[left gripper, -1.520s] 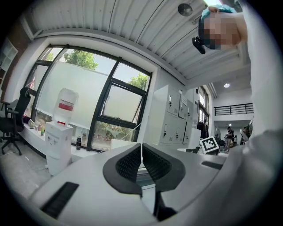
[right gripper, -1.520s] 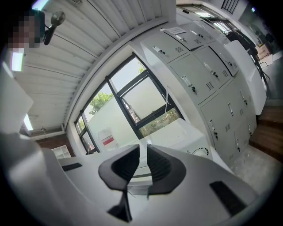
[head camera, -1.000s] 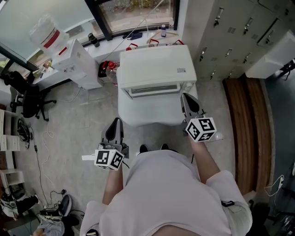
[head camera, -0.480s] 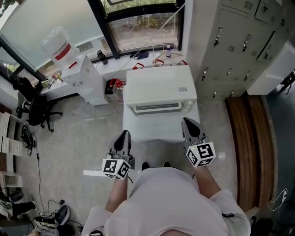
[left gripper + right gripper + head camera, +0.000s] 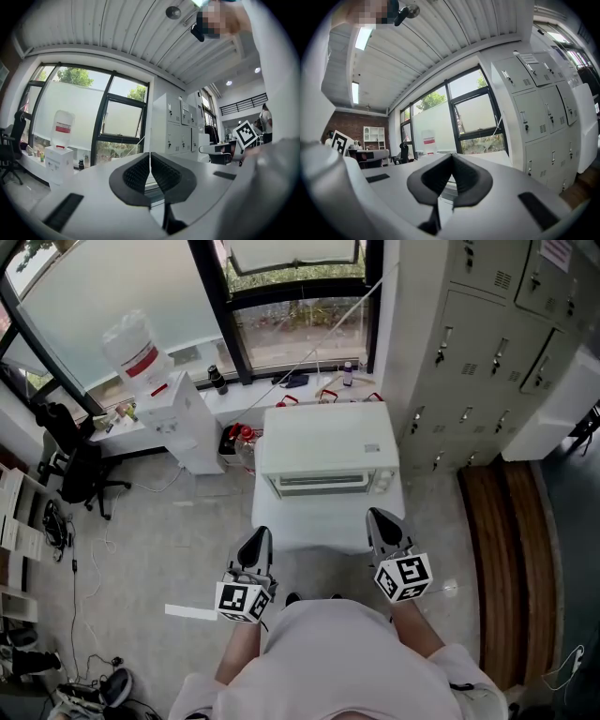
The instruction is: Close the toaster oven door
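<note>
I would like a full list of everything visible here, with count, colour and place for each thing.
toaster oven: one, white, on the stand ahead of the person
stand: one, white, under the oven
water dispenser: one, white, left of the oven
office chair: one, black, far left
lockers: one bank, grey, right
small bottles: two, one dark, one pale, on the window sill
left gripper: one, black jaws, shut, empty
right gripper: one, black jaws, shut, empty

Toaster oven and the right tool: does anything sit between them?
Nothing does. In the head view, only a bare strip of the white stand separates the right tool from the toaster oven.
</note>
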Demonstrator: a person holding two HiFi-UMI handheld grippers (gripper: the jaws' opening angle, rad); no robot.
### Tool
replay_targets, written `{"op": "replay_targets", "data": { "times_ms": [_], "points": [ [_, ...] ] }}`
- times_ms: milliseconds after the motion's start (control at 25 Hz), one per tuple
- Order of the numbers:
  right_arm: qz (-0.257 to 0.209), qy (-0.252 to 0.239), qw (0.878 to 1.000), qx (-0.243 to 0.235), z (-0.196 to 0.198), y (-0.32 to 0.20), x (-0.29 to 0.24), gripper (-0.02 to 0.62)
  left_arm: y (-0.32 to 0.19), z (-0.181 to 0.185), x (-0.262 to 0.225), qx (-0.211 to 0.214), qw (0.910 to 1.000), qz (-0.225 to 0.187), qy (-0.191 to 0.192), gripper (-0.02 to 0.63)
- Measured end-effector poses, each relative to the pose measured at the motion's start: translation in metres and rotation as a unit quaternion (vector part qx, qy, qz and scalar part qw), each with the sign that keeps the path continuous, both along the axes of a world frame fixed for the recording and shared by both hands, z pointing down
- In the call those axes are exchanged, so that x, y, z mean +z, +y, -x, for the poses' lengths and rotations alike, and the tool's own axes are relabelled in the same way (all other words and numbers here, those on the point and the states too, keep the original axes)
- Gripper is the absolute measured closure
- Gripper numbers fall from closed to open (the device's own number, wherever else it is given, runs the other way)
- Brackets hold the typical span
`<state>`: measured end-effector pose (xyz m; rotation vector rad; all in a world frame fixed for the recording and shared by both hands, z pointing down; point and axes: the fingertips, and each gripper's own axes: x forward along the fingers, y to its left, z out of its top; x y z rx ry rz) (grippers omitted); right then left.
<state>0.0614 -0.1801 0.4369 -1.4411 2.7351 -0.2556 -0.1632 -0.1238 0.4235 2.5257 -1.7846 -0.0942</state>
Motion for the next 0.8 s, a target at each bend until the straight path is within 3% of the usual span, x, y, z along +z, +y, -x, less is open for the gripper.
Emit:
{"op": "replay_targets", "data": {
  "times_ms": [320, 800],
  "points": [
    [-0.012, 0.001, 1.000, -0.014, 0.007, 0.005, -0.008, 0.589, 0.007, 0.008, 0.000, -0.010, 0.9994, 0.006, 0.032, 0.581],
    [-0.008, 0.004, 1.000, -0.023, 0.013, 0.014, -0.002, 0.589, 0.017, 0.011, 0.000, -0.013, 0.9995, 0.007, 0.027, 0.581]
  ]
}}
